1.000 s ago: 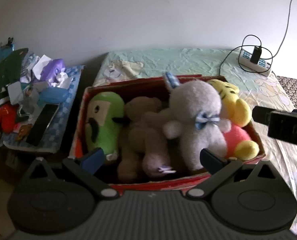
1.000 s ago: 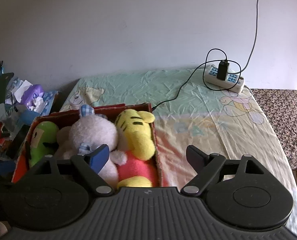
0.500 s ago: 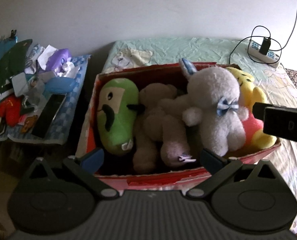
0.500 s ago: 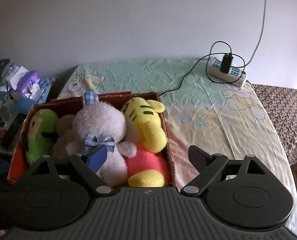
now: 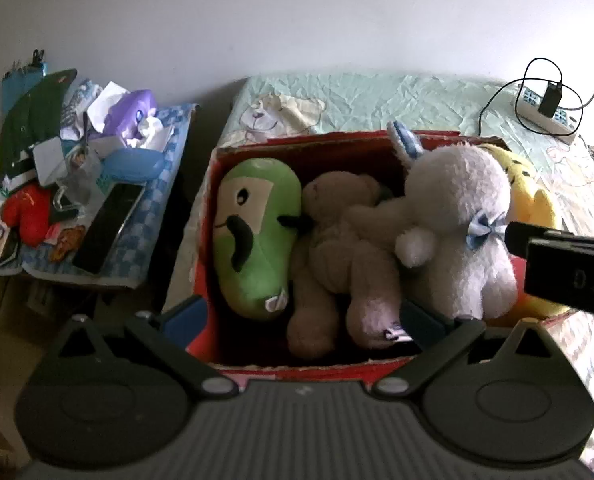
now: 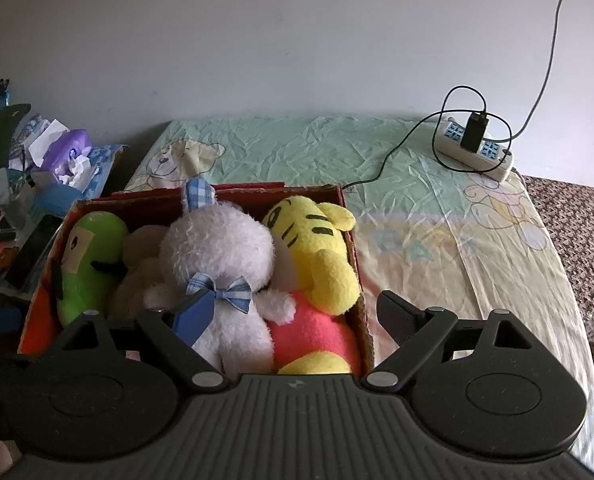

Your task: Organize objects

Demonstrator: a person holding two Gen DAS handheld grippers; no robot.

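both tongs, left (image 5: pixel 303 320) and right (image 6: pixel 295 314), moved closer over box (image 6: pixel 353 248), spread wide, empty

The box (image 6: pixel 353 248) rests on the bed (image 6: pixel 437 240), at its left end. Four plush toys lie side by side in the box: pea toy (image 5: pixel 253 236) leftmost, then bear (image 5: pixel 337 248), rabbit (image 6: pixel 221 256), tiger (image 6: pixel 317 256) rightmost. The power strip (image 6: pixel 477 152) lies at the bed's far right. A cluttered surface (image 5: pixel 137 240) stands left of the bed.

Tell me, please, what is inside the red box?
Four plush toys fill the red box: a green one, a brown bear, a white one and a yellow one. They cover the bottom.
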